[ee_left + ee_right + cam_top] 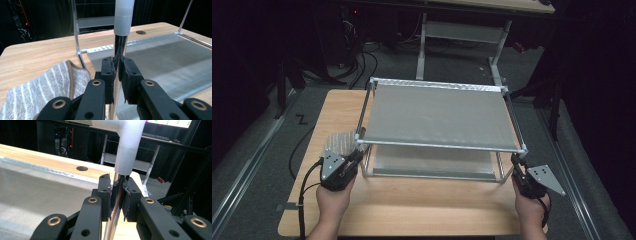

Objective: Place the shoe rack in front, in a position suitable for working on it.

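Note:
A two-tier metal rack (439, 120) with grey mesh shelves stands on the wooden table (412, 210). My left gripper (354, 157) is shut on the rack's front left post (117, 75), just below its white corner joint (123, 17). My right gripper (517, 162) is shut on the front right post (116, 205), under a white corner joint (127, 147). A striped beige cloth (339, 142) lies on the table beside the left gripper; in the left gripper view the cloth (42, 87) sits at the lower left.
The lower shelf (162, 57) spreads out behind the left post. A round hole (82, 168) is cut in the tabletop near the far edge. Beyond the table stand a white-legged desk (462, 35) and cables on the dark floor.

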Motion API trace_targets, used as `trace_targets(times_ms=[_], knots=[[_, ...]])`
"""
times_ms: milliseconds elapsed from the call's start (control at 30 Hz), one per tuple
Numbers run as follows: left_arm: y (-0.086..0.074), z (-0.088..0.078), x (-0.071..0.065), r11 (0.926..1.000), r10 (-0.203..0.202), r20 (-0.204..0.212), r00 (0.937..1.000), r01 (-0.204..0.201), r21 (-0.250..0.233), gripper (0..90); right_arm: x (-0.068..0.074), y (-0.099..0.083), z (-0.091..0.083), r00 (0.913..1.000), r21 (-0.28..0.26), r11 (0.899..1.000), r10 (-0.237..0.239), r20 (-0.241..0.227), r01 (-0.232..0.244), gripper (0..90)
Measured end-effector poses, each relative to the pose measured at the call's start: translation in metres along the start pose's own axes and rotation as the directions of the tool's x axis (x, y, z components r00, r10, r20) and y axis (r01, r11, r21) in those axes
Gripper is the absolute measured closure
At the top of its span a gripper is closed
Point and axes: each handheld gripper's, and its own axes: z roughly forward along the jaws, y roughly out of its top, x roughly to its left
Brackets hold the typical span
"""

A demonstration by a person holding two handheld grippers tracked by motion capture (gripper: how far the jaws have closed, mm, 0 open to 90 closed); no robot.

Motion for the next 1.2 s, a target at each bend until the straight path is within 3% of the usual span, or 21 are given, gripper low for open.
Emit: trace_targets(times_ms=[300, 533, 667, 767, 867, 933, 1067, 1133, 1200], knots=[[0.005, 0.012, 0.008, 0.9999, -0.011, -0.007, 0.9999, 0.012, 0.01, 80.2, 0.004, -0.002, -0.009, 0.9999, -0.006, 1.0, 0.011, -0.009, -0.011, 79.5], [-0.001, -0.005, 0.011, 1.0, 0.003, 0.005, 1.0, -0.003, 0.003, 80.0, 0.011, -0.005, -0.021, 0.9995, -0.018, 1.0, 0.016, -0.027, -0.017, 79.6], [-0.002, -0.013, 0.017, 0.9998, -0.016, 0.009, 0.9998, 0.016, -0.013, 63.0, 0.014, -0.003, -0.02, 0.9995, -0.012, 1.0, 0.013, -0.028, -0.013, 79.2], [-0.011, -0.025, 0.028, 0.9999, -0.002, -0.034, 0.9994, 0.002, -0.012, 56.1, 0.015, -0.004, -0.022, 0.9997, -0.008, 1.0, 0.007, -0.022, -0.007, 79.3], [-0.024, -0.024, 0.049, 0.9985, -0.006, -0.098, 0.9952, 0.012, 0.053, 51.7, 0.016, -0.004, -0.024, 0.9997, -0.005, 1.0, 0.009, -0.025, -0.009, 79.3], [-0.033, -0.02, 0.065, 0.9944, -0.052, -0.127, 0.9906, 0.063, 0.085, 49.0, 0.017, -0.004, -0.024, 0.9996, -0.008, 1.0, 0.011, -0.025, -0.011, 79.3], [-0.044, -0.005, 0.08, 0.9834, -0.093, -0.13, 0.9872, 0.111, 0.143, 43.4, 0.018, -0.005, -0.026, 0.9995, -0.011, 1.0, 0.018, -0.025, -0.018, 79.4], [-0.047, 0.007, 0.081, 0.9776, -0.085, -0.128, 0.9882, 0.107, 0.181, 41.1, 0.018, -0.005, -0.026, 0.9995, -0.01, 1.0, 0.018, -0.027, -0.018, 79.4], [-0.048, 0.019, 0.081, 0.9661, -0.049, -0.15, 0.9874, 0.085, 0.244, 39.8, 0.019, -0.005, -0.027, 0.9995, -0.009, 1.0, 0.016, -0.028, -0.016, 79.4]])
